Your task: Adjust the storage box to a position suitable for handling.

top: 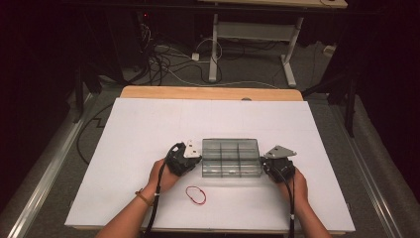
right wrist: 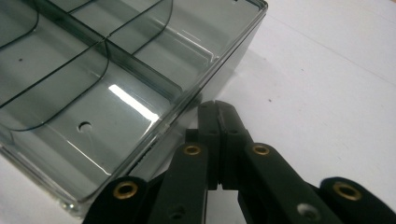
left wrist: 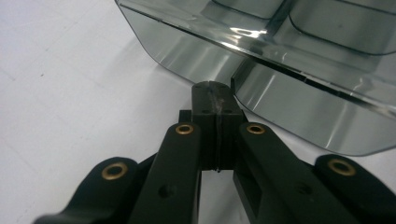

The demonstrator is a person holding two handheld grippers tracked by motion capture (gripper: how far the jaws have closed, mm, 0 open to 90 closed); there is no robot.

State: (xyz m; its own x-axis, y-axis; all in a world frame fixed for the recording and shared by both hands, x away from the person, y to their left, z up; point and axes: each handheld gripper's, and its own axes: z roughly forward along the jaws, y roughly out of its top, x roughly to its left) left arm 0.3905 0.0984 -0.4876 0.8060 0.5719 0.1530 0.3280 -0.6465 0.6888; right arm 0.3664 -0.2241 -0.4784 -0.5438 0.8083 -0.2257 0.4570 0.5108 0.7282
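While both hands rest on the white table (top: 148,129), the clear box (top: 231,157) sits in the middle of it, right between the two grippers.

Start at the left. The left gripper (top: 197,159) is at the left end of the box. Its two black jaws are pressed together with nothing between them. In the left gripper view, the tip of the left gripper (left wrist: 214,91) is at the wall of the box (left wrist: 299,107), close to a seam there, touching it or very nearly so.

A little nearer to the person, a red rubber band (top: 196,195) lies flat on the table, apart from the box.

Now the right. The right gripper (top: 265,167) is at the right end of the box. Its jaws are pressed together too, and they hold nothing. In the right gripper view its tip (right wrist: 217,108) is just beside the box wall (right wrist: 219,70).

It looks like the two grippers are squeezing or steadying the box from both ends. To do this well, push gently and evenly from both sides. Keep the tips low on the walls so the box does not tip. Move both hands together, so the box does not spin or slide away.
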